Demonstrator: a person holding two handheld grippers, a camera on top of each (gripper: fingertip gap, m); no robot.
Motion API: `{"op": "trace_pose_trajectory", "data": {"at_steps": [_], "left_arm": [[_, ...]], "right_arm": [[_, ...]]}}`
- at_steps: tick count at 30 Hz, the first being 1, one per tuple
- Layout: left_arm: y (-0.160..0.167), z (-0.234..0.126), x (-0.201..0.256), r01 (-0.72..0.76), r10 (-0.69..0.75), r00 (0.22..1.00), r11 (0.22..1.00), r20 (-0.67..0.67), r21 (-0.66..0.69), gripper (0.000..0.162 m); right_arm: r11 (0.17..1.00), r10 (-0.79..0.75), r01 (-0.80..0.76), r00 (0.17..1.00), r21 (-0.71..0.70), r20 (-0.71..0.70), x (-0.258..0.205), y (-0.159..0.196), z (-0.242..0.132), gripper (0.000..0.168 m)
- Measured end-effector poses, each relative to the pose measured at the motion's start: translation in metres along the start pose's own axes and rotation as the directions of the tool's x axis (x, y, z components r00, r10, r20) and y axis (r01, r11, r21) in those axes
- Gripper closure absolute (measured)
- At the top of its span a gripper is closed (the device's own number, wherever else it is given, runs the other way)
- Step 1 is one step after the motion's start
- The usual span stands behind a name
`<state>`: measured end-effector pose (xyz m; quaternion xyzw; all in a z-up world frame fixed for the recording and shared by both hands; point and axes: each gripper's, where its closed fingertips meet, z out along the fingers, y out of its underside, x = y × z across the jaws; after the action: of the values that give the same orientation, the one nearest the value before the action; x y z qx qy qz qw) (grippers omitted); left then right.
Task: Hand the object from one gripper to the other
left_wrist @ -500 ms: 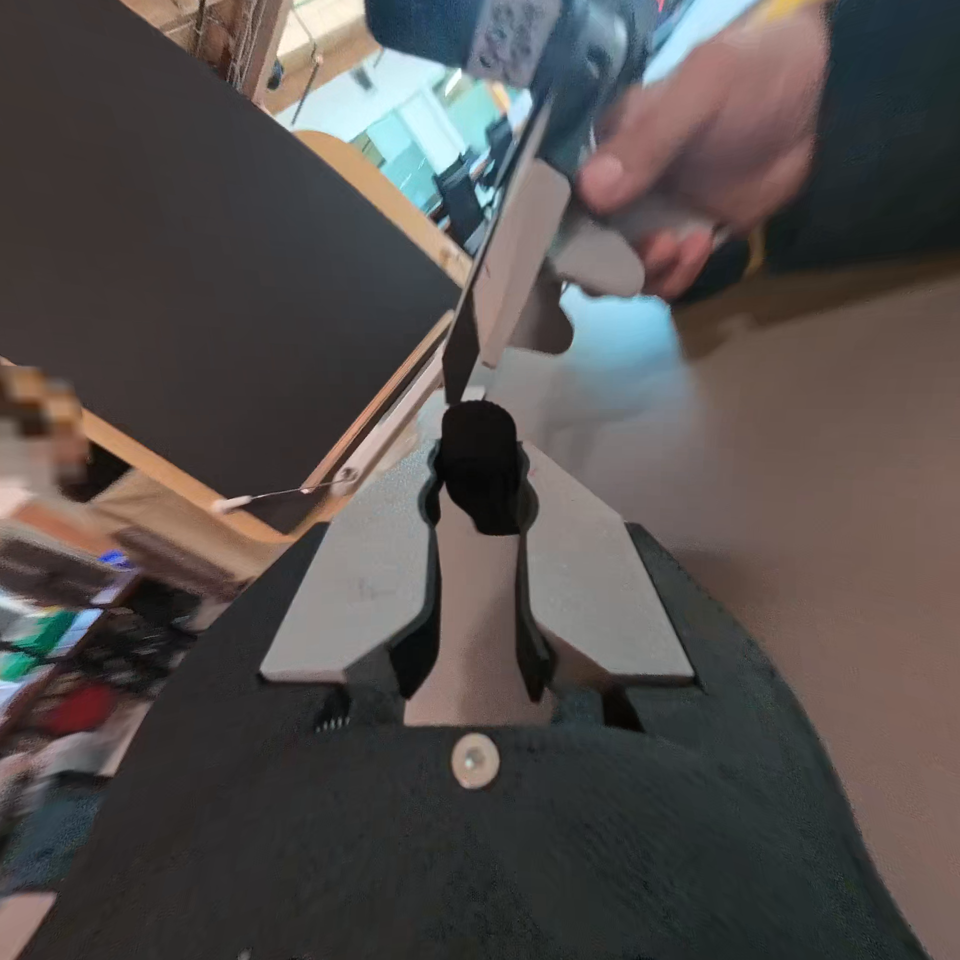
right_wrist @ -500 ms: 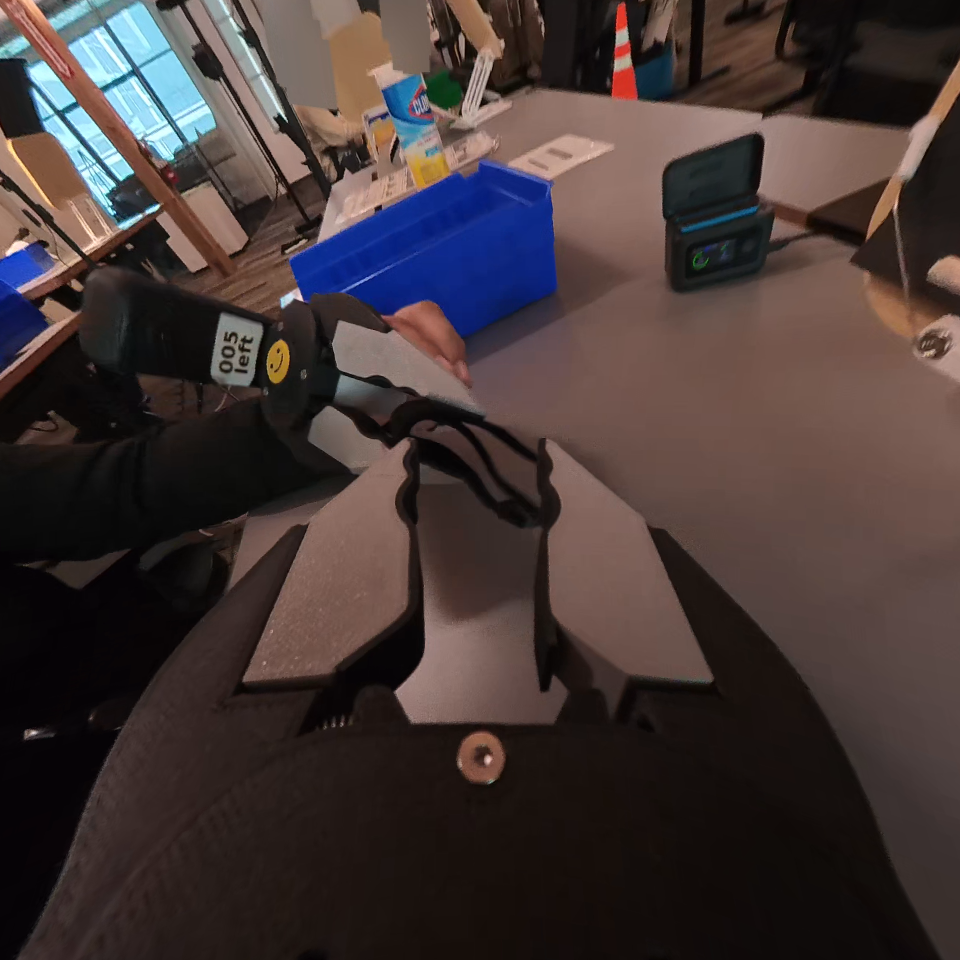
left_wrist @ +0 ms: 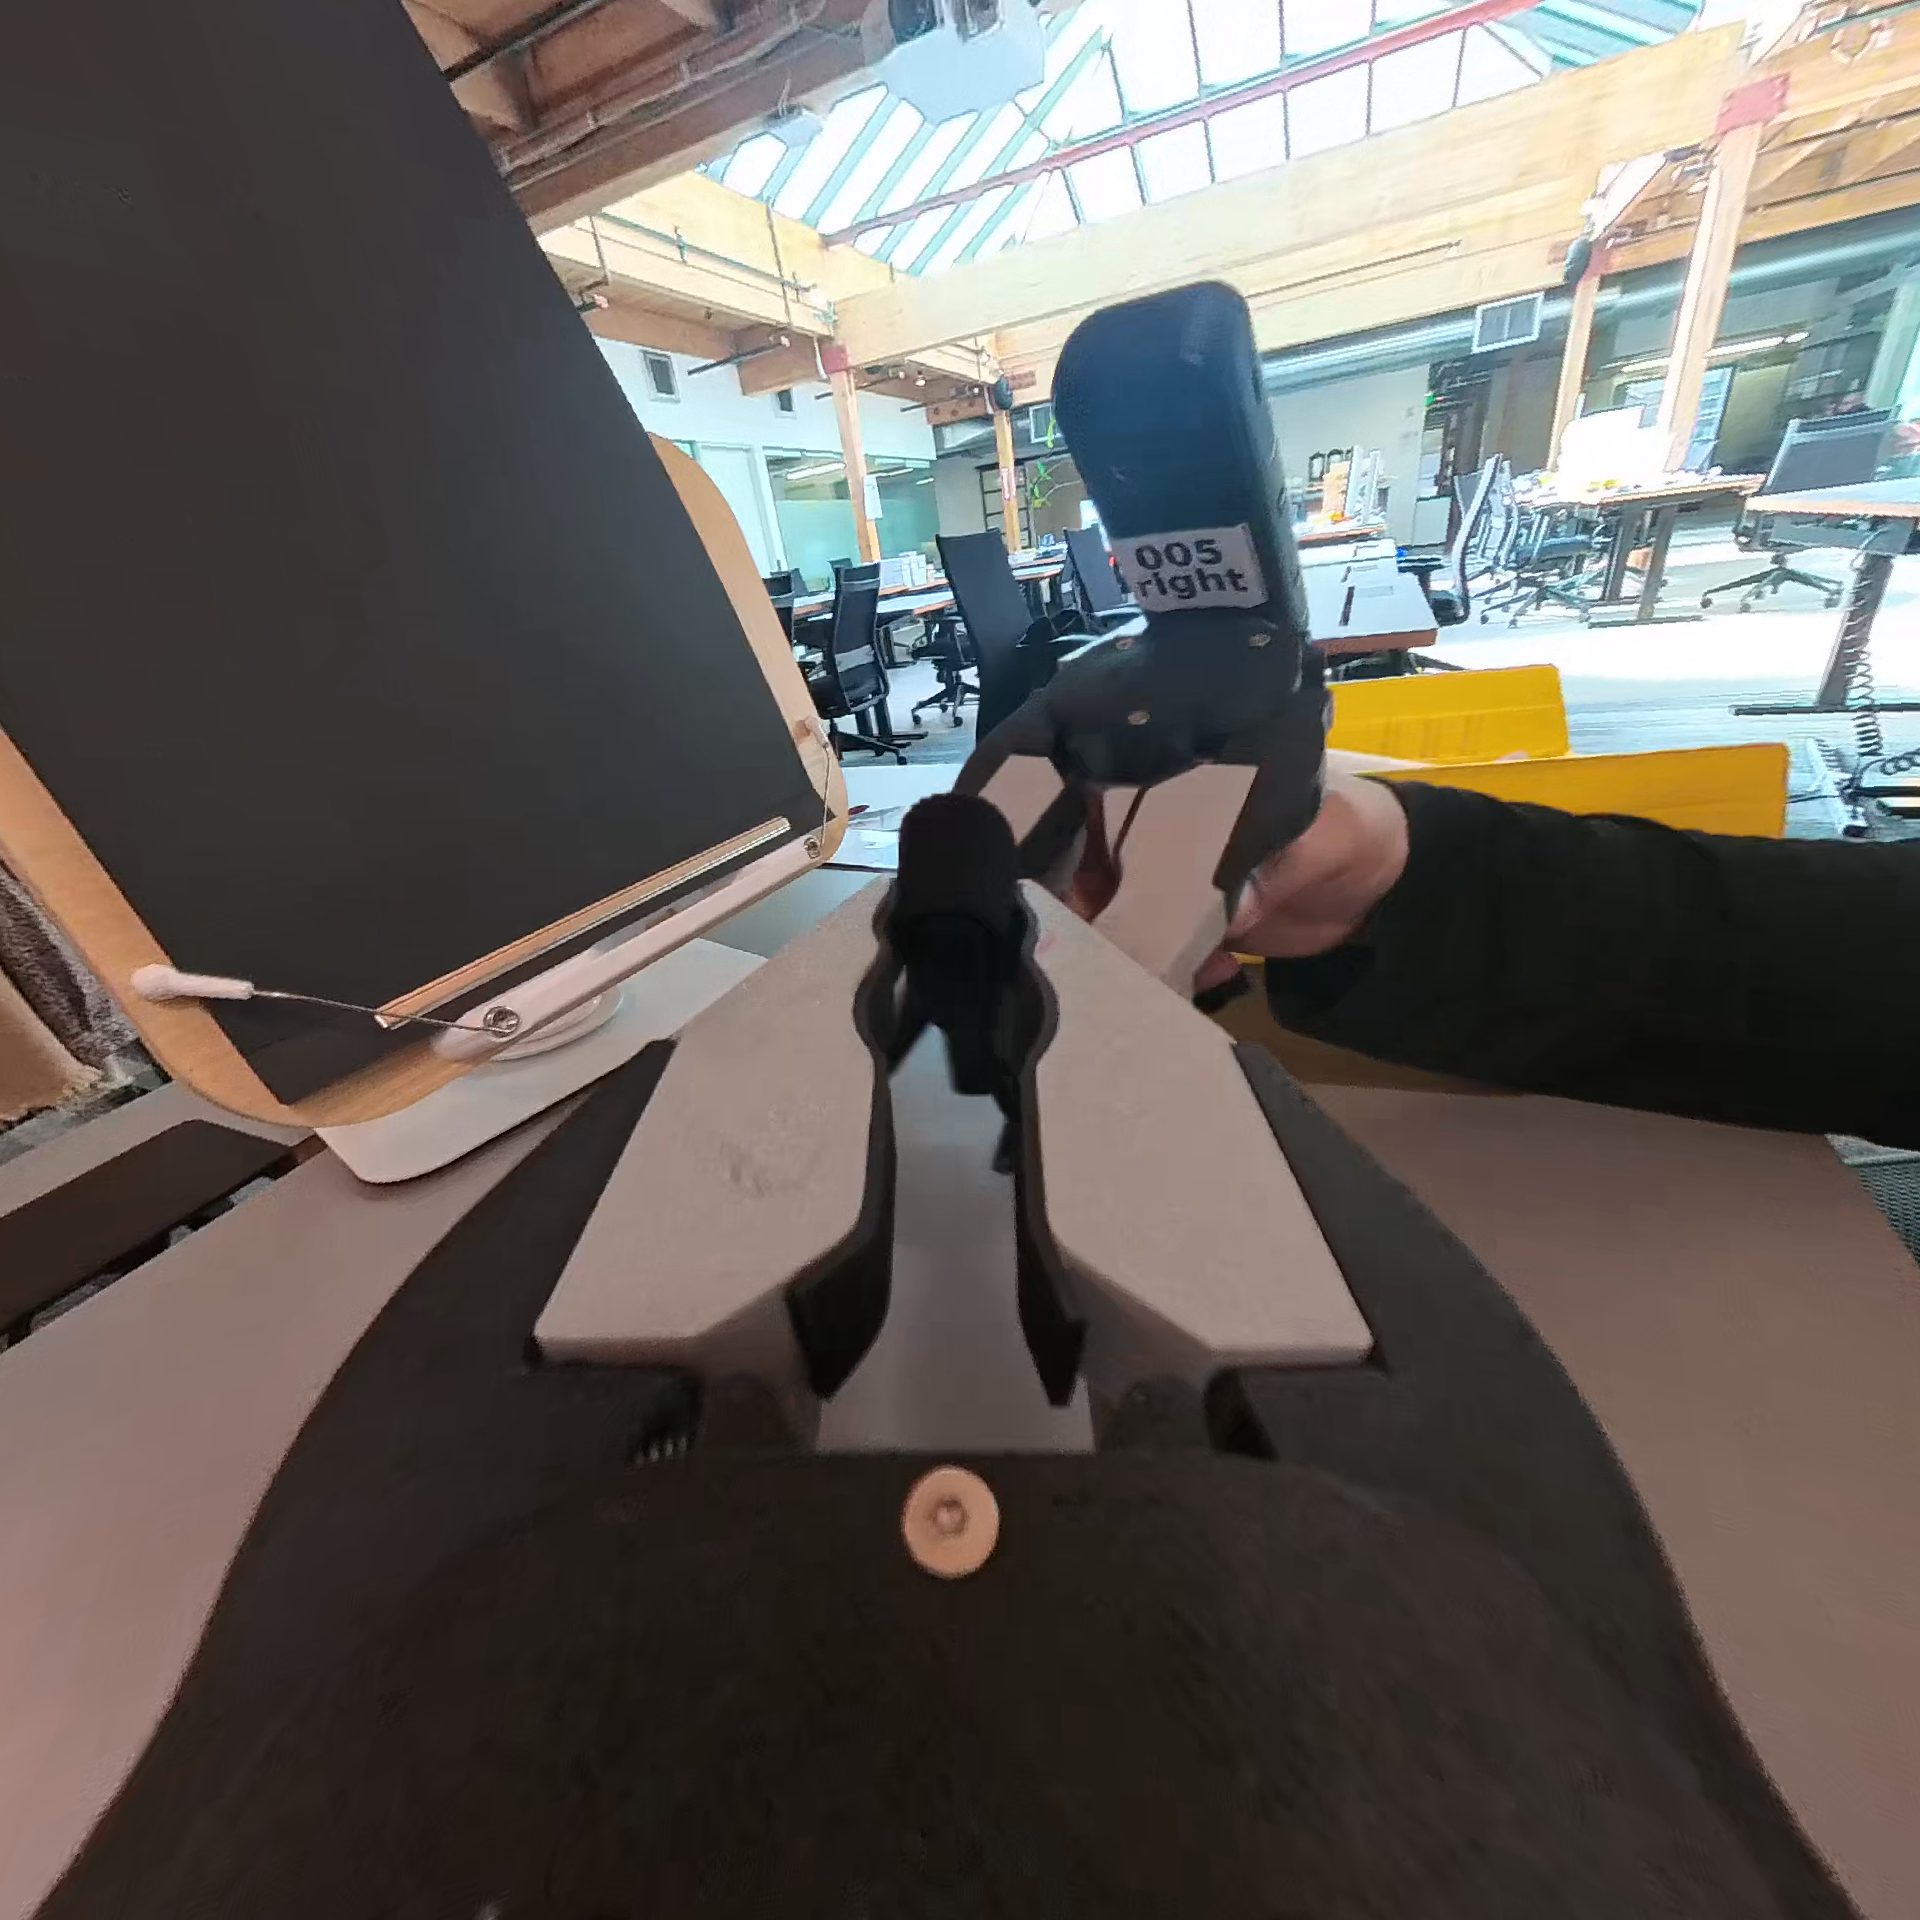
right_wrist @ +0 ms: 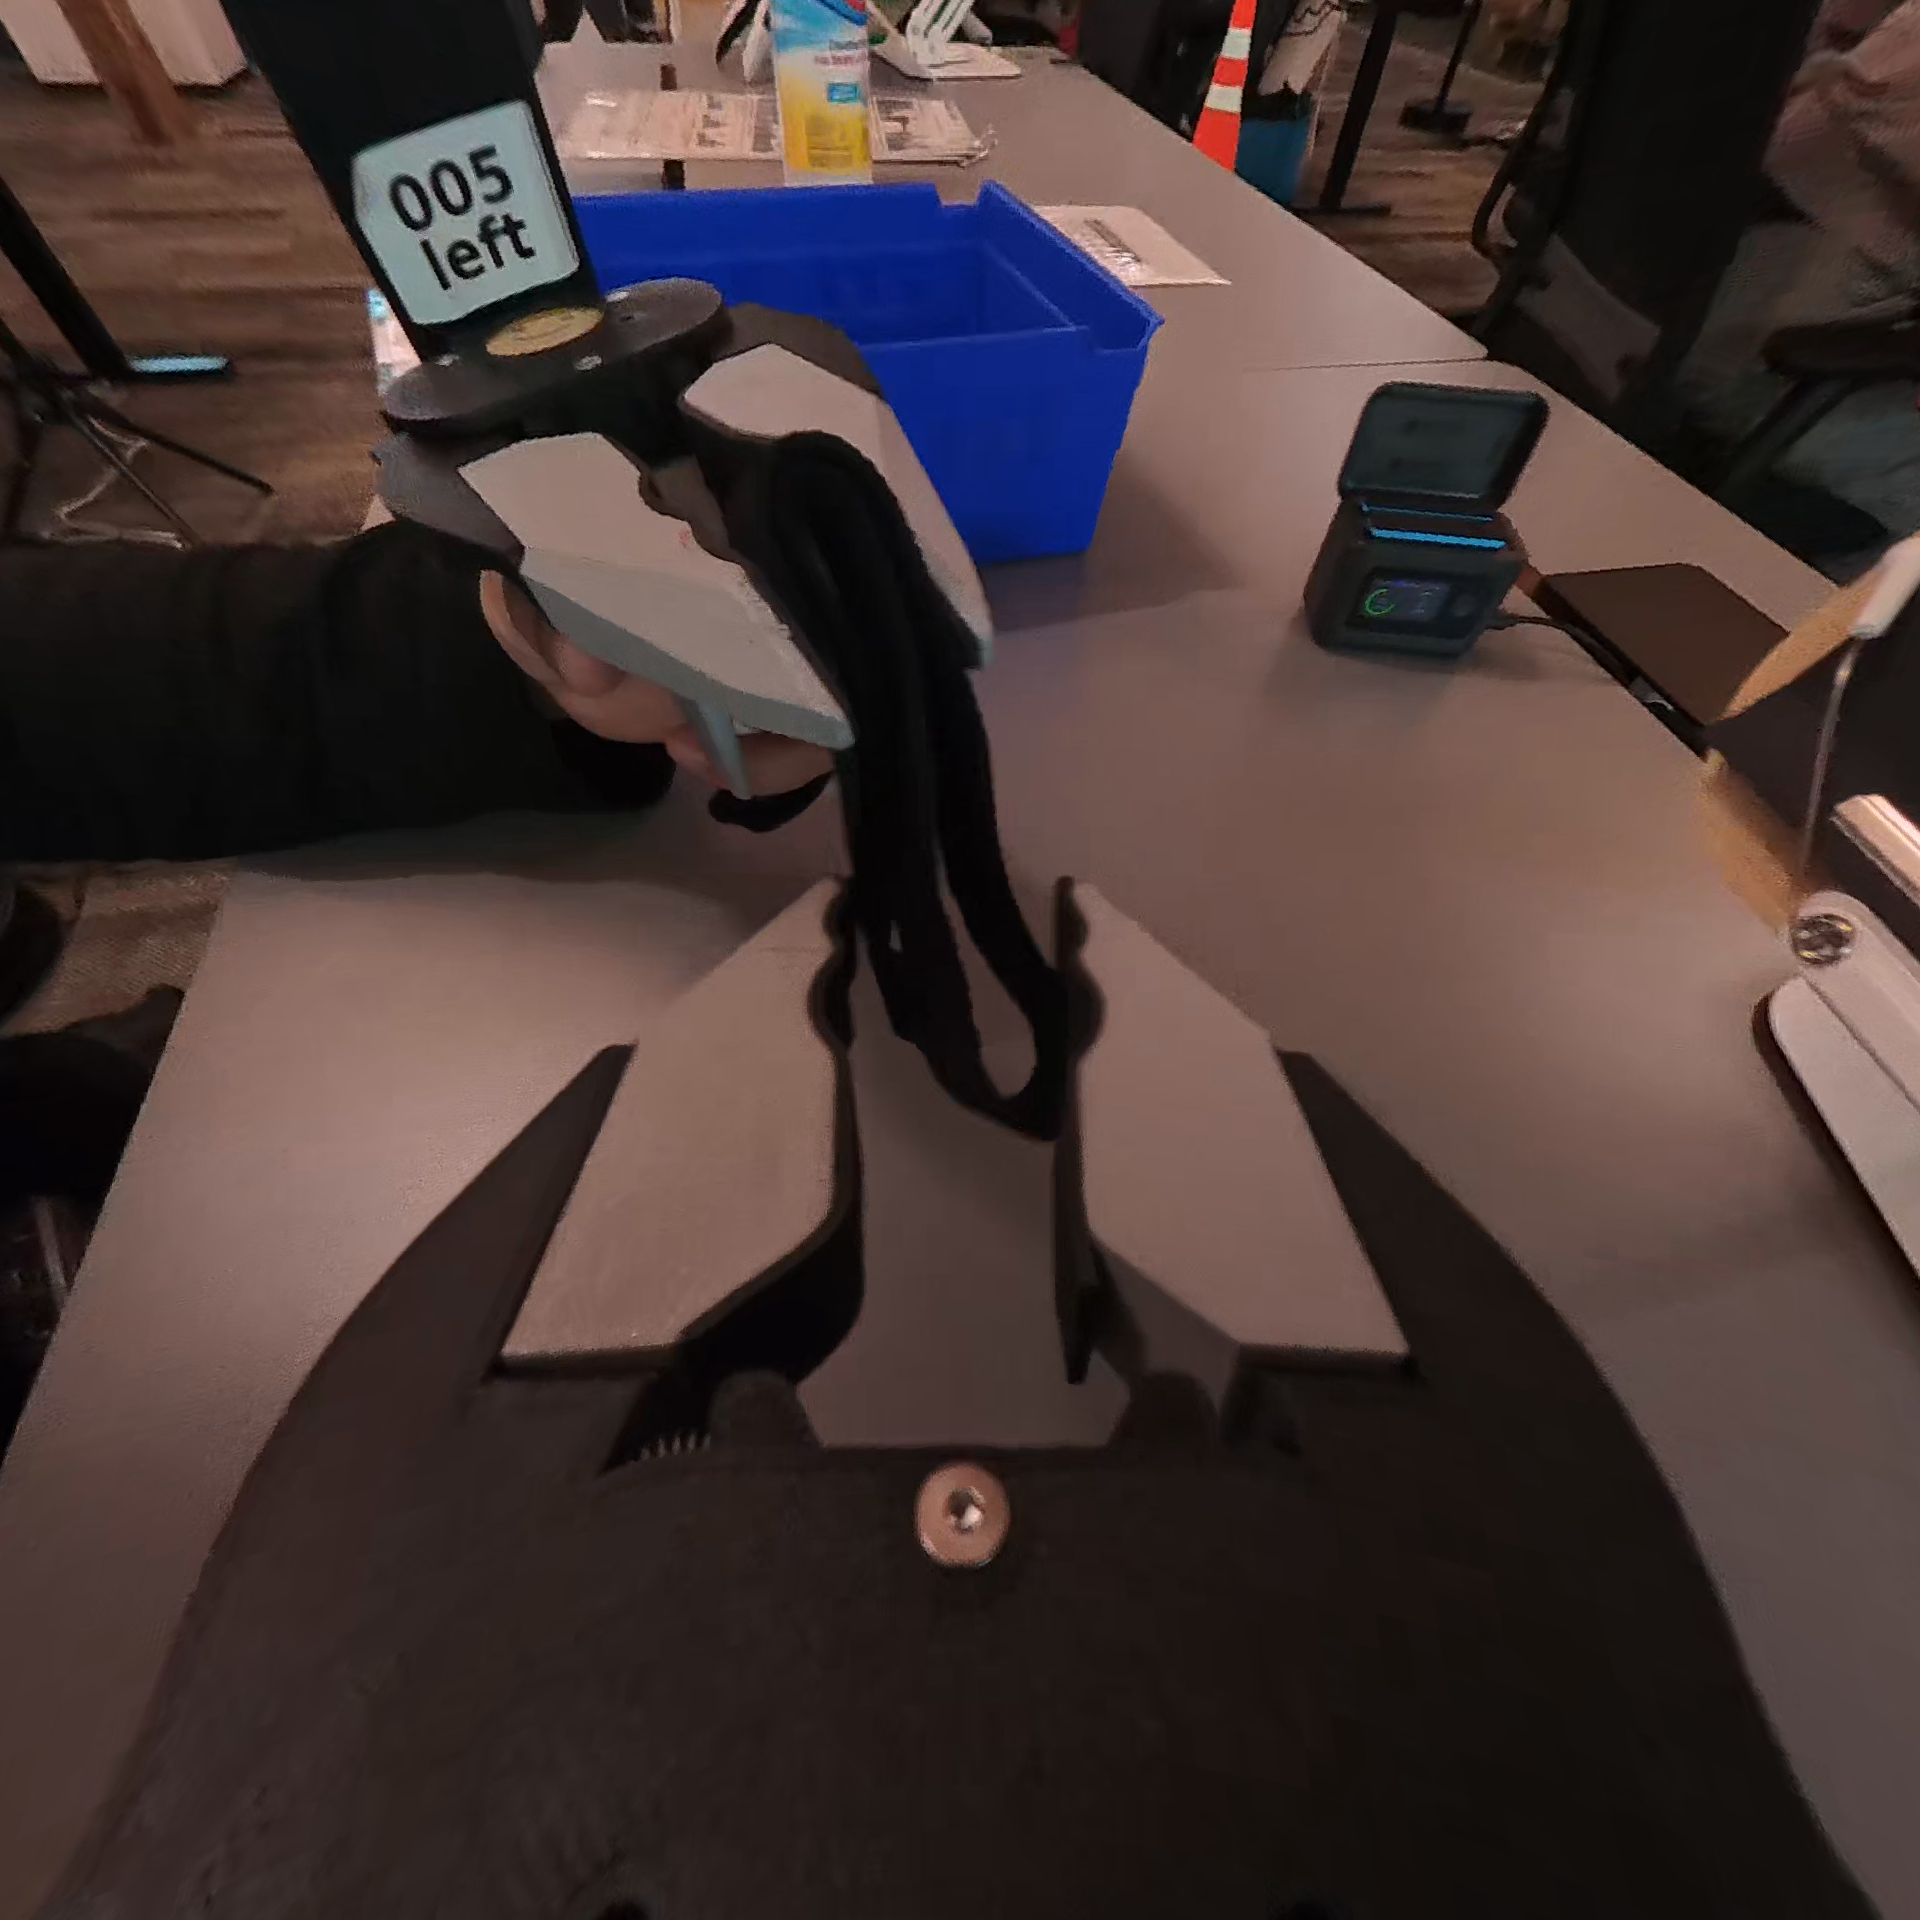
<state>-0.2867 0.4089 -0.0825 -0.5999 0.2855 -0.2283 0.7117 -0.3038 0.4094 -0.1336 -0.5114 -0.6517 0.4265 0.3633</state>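
A black looped strap (right_wrist: 914,727) hangs from my left gripper (right_wrist: 894,665), which is shut on its upper end above the grey table (right_wrist: 1351,883). In the left wrist view the strap's bunched top (left_wrist: 956,862) sticks out between my left gripper's fingertips (left_wrist: 956,935). My right gripper (right_wrist: 956,914) is open, and the strap's lower loops hang down between its two fingers. The right gripper (left_wrist: 1122,904) also shows in the left wrist view, just behind the strap, held by a hand in a black sleeve.
A blue bin (right_wrist: 997,343) stands behind the left gripper. A small black case with a lit screen (right_wrist: 1423,561) sits to the right. A black board on a wooden stand (left_wrist: 364,520) stands at the left. Yellow bins (left_wrist: 1507,727) lie beyond. My right fingertips sit around 5 cm from my left ones.
The left gripper has risen and turned so the strap hangs downward. The two grippers have come closer, and the strap's loops now lie between the right gripper's open fingers.
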Motion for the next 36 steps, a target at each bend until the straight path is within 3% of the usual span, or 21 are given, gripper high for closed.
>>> {"op": "trace_pose_trajectory", "data": {"at_steps": [1, 2, 8, 12, 16, 19, 21, 27, 32, 36], "left_arm": [[0.001, 0.0, -0.001, -0.011, 0.011, 1.0, 1.0, 0.012, -0.006, 0.145], [0.002, 0.0, -0.003, -0.022, 0.022, 0.999, 1.0, 0.028, -0.006, 0.145], [0.0, -0.007, -0.031, -0.066, 0.062, 0.973, 0.998, 0.222, 0.011, 0.117], [0.012, -0.004, -0.035, -0.101, 0.115, 0.962, 0.993, 0.249, -0.068, 0.114], [0.034, 0.003, -0.033, -0.225, 0.273, 0.929, 0.952, 0.248, -0.207, 0.115], [0.05, 0.011, -0.019, -0.236, 0.289, 0.939, 0.936, 0.188, -0.261, 0.111], [0.053, 0.016, -0.011, -0.189, 0.234, 0.96, 0.947, 0.155, -0.258, 0.106], [0.027, 0.012, 0.005, 0.038, -0.034, 0.999, 0.995, 0.04, -0.096, 0.108], [0.024, 0.012, 0.012, 0.015, -0.015, 1.0, 0.996, 0.001, -0.087, 0.111], [0.009, 0.007, 0.007, 0.036, -0.036, 0.999, 0.999, 0.019, -0.018, 0.111]], "right_arm": [[1.0, -0.006, 0.006, 0.999, 0.003, 0.032, -0.005, 0.0, 0.0, 0.16], [1.0, -0.002, 0.001, 0.999, 0.003, 0.053, -0.008, 0.0, 0.0, 0.163], [0.975, 0.206, -0.21, 0.977, 0.07, 0.057, 0.013, -0.003, -0.01, 0.165], [0.883, 0.411, -0.431, 0.901, 0.187, 0.137, 0.032, -0.011, -0.026, 0.165], [0.816, 0.506, -0.526, 0.85, 0.241, 0.144, 0.047, -0.01, -0.034, 0.165], [0.809, 0.513, -0.53, 0.848, 0.256, 0.135, 0.049, -0.011, -0.034, 0.165], [0.804, 0.482, -0.529, 0.847, 0.271, 0.223, 0.036, -0.022, -0.033, 0.164], [0.856, 0.37, -0.454, 0.873, 0.249, 0.318, 0.008, -0.033, -0.032, 0.164], [0.854, 0.34, -0.466, 0.838, 0.233, 0.427, -0.009, -0.039, -0.035, 0.164], [0.909, 0.294, -0.382, 0.87, 0.163, 0.396, -0.018, -0.028, -0.03, 0.164]]}}
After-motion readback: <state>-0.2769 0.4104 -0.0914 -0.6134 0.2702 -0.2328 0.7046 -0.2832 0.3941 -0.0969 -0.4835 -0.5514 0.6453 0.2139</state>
